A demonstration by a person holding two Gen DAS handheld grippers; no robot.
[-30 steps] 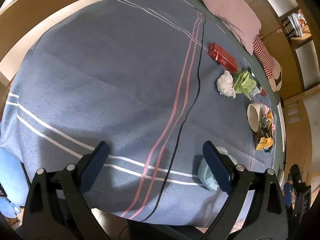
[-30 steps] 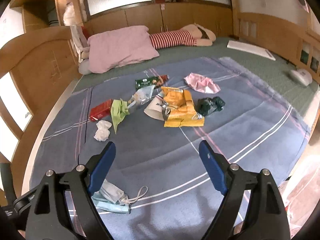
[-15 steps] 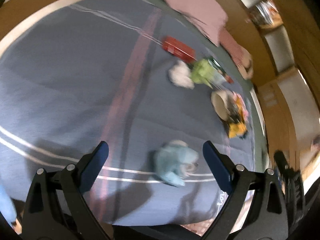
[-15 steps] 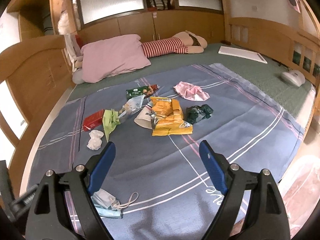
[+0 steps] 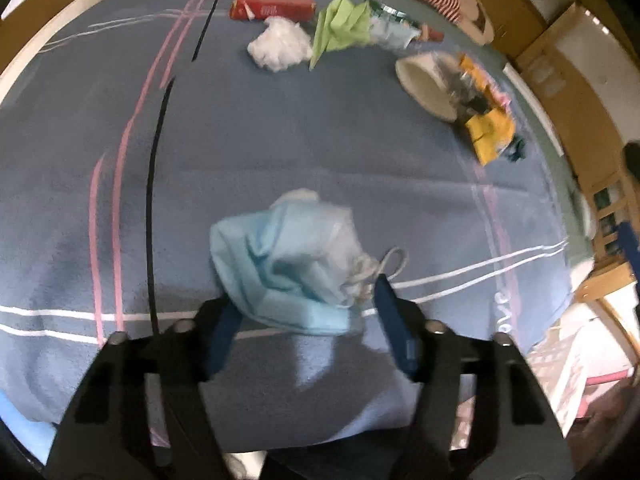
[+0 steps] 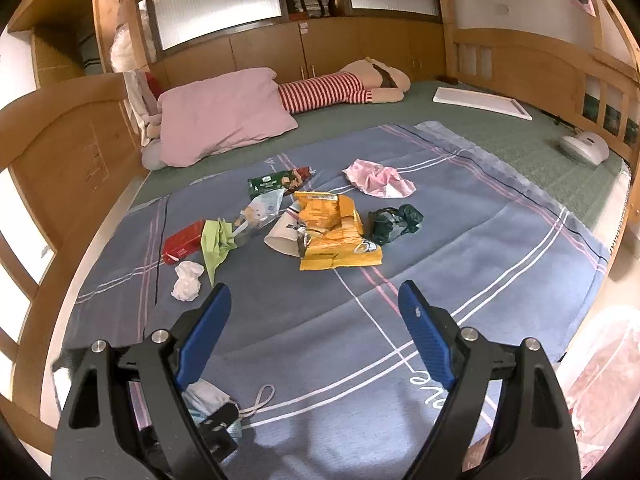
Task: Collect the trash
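Two tools work over a bed spread with a blue-grey blanket (image 6: 460,248) striped in white and pink. The left tool (image 5: 304,312) points steeply down at a crumpled light-blue face mask (image 5: 280,264) lying near the blanket's near edge; its jaws are closing with the mask between them, the blue fingers (image 5: 394,332) flanking the mask's lower folds (the picture is blurred, so whether the pads already press on it cannot be told). A white ear loop (image 5: 394,262) of the mask curls out beside the right-hand finger.

The right tool (image 6: 314,340) hangs released above bare blanket, its jaws wide apart and nothing between them. In its view the same mask (image 6: 208,400) shows low at the left, partly hidden behind the tool's own left finger.

Farther up the blanket, well apart from both tools, the rest of the trash lies in a loose cluster: a white crumpled tissue (image 6: 187,280), a red box (image 6: 182,242) beside a green paper (image 6: 218,244), a paper cup (image 6: 282,234) on its side touching a yellow snack bag (image 6: 336,240), a dark green wrapper (image 6: 394,220), a pink wrapper (image 6: 378,178) and a green snack packet (image 6: 276,182). A pink pillow (image 6: 224,120) and a striped doll (image 6: 332,90) lie at the head of the bed.
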